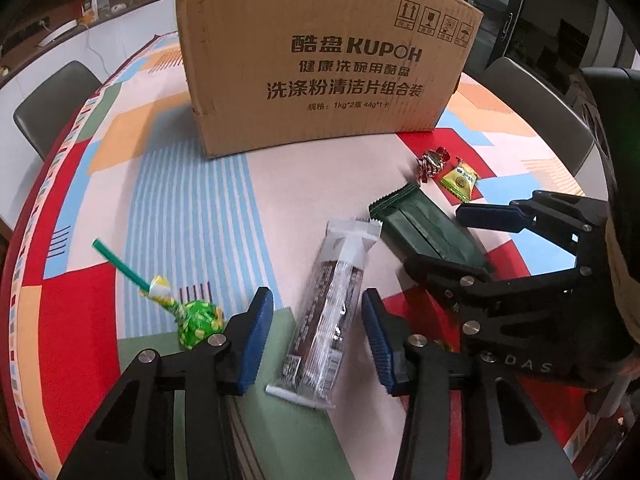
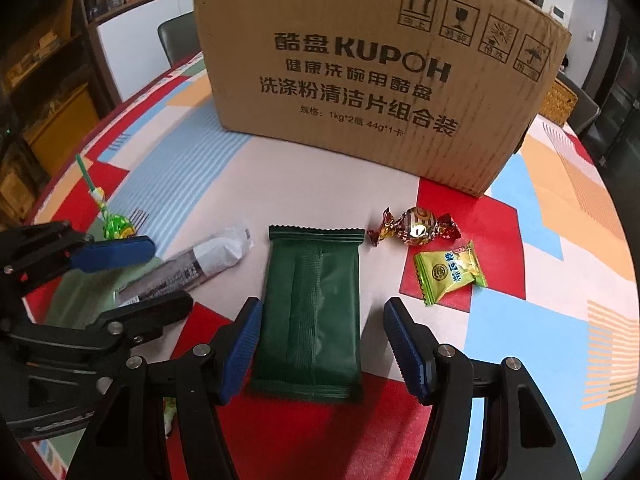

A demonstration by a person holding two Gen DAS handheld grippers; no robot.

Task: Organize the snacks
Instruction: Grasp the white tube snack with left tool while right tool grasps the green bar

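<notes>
While both grippers, the left gripper (image 1: 318, 332) astride a clear snack bar (image 1: 332, 308) and the right gripper (image 2: 320, 348) astride a green packet (image 2: 314, 312), stand open and ungripped, each wrapper should be squeezed centrally.

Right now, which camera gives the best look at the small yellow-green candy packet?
The right wrist view: the yellow-green candy packet lies close, sharp and whole, its print visible. In the left wrist view it is small and far off near the right edge, detail lost.

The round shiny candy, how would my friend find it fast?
Start at the big cardboard box on the colourful table. Just in front of its right end lies the round gold candy. Its wrapper has twisted red ends, unlike the flat yellow-green packet beside it.
</notes>
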